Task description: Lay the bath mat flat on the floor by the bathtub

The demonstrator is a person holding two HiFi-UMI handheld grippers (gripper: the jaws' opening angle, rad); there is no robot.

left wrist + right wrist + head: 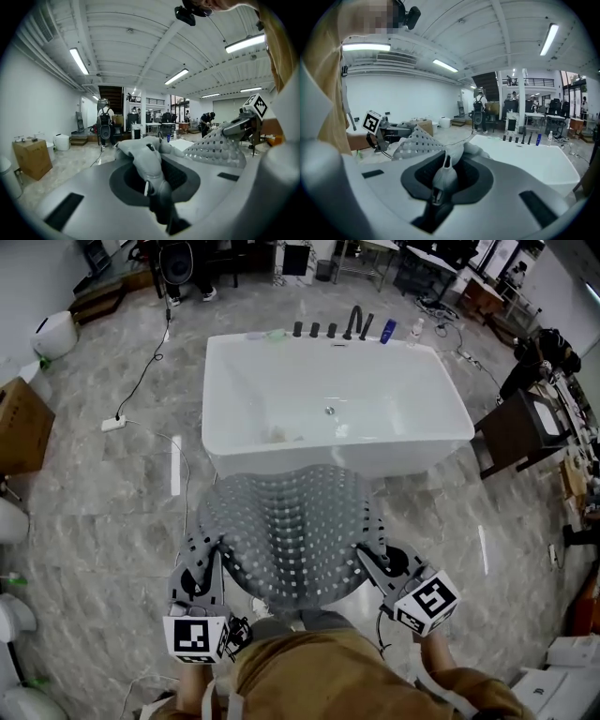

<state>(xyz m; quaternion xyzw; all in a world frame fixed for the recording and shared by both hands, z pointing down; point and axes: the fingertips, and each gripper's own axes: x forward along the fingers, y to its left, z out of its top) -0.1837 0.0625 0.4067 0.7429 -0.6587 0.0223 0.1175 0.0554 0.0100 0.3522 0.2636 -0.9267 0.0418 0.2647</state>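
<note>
A grey bath mat (286, 526) with rows of small holes hangs spread between my two grippers, above the floor in front of the white bathtub (333, 404). My left gripper (200, 570) is shut on the mat's left corner, which shows bunched between its jaws as grey fabric (147, 161). My right gripper (380, 566) is shut on the right corner, a grey fold (447, 164) squeezed in its jaws. The mat's far edge sags toward the tub's front wall. In each gripper view the other gripper shows across the mat (218, 145) (412, 143).
A marble floor (103, 512) surrounds the tub. Black taps (354, 324) and bottles (387, 331) stand on the tub's far rim. A power strip with cable (114, 423) lies left. A cardboard box (21, 423) sits far left, a dark cabinet (520, 432) at the right.
</note>
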